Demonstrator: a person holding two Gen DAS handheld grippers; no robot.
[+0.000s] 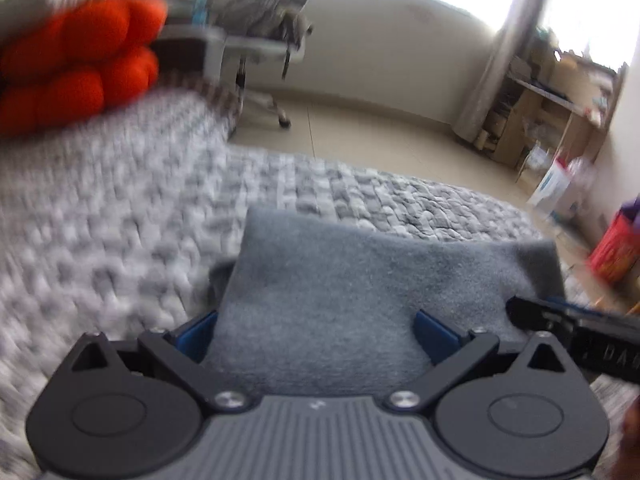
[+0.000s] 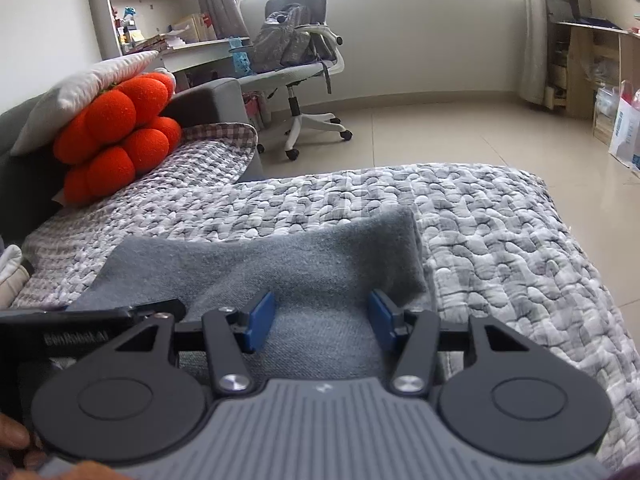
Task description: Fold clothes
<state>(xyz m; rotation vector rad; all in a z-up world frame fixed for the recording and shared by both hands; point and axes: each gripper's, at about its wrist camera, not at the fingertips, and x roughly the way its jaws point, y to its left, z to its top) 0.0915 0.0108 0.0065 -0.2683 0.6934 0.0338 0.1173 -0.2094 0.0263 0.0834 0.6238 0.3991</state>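
Observation:
A folded grey fleece garment [image 1: 340,280] lies flat on the grey-and-white quilted cover [image 1: 120,220] of a bed. My left gripper [image 1: 316,332] hovers over its near edge, blue pads wide apart on either side of the cloth and not pressing it. This view is blurred on the left. In the right wrist view the same garment [image 2: 280,256] stretches from left to right, its right end raised in a thick fold. My right gripper [image 2: 322,320] stands open just above the near part, its pads clear of the cloth. The two grippers sit side by side.
An orange lumpy cushion [image 2: 116,136] and a white pillow [image 2: 80,88] lean at the bed's head on the left. Beyond the bed's far edge is tiled floor [image 2: 460,136] with an office chair [image 2: 304,64]. Shelves and bags [image 2: 624,132] line the right wall.

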